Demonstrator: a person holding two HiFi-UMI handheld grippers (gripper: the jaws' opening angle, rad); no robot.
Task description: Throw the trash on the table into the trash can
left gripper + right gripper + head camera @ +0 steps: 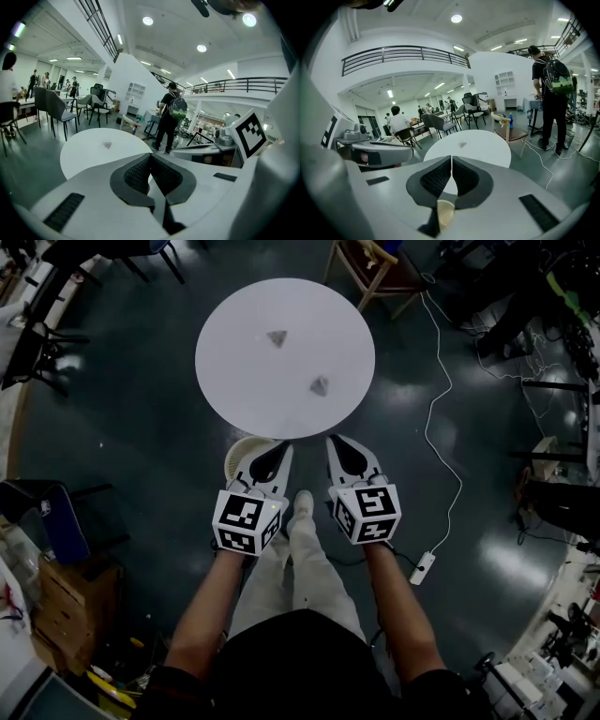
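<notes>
Nothing has been thrown into the trash can (240, 454) yet: the far scrap (277, 337) and the near-edge scrap (320, 385) are left on the table (234, 362), and the left gripper (279, 454) and right gripper (342, 451) are held closed, empty.

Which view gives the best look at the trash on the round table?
The head view: from above, the far scrap and the near scrap show apart on the white table. The left gripper view catches only one scrap, the right gripper view one, small and low-angled.
</notes>
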